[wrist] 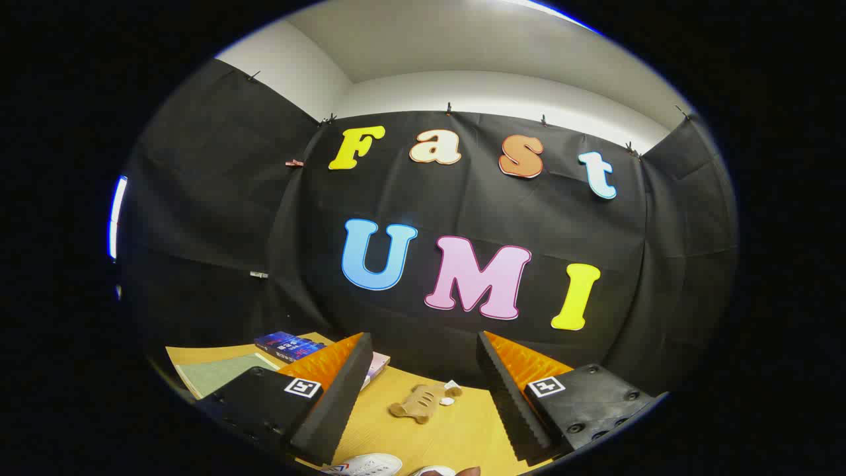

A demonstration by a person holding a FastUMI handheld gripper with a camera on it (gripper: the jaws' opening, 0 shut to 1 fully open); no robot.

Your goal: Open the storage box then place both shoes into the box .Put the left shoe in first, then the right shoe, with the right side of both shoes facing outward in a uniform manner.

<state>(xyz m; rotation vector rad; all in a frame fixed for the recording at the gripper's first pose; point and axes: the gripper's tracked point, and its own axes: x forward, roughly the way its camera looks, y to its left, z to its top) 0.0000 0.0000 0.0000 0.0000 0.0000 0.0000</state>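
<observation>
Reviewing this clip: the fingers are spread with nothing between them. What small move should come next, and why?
Probably tilt the hand-held gripper downward. Its fingers stand open and empty, aimed at the booth wall above the wooden table. A white shoe peeks in close beneath them, and a tan toy lies ahead. I see no storage box yet, so looking lower should help find it.

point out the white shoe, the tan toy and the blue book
white shoe [365,465], gripper view, its upper
tan toy [418,402], gripper view, its middle
blue book [289,346], gripper view, its cover
</observation>
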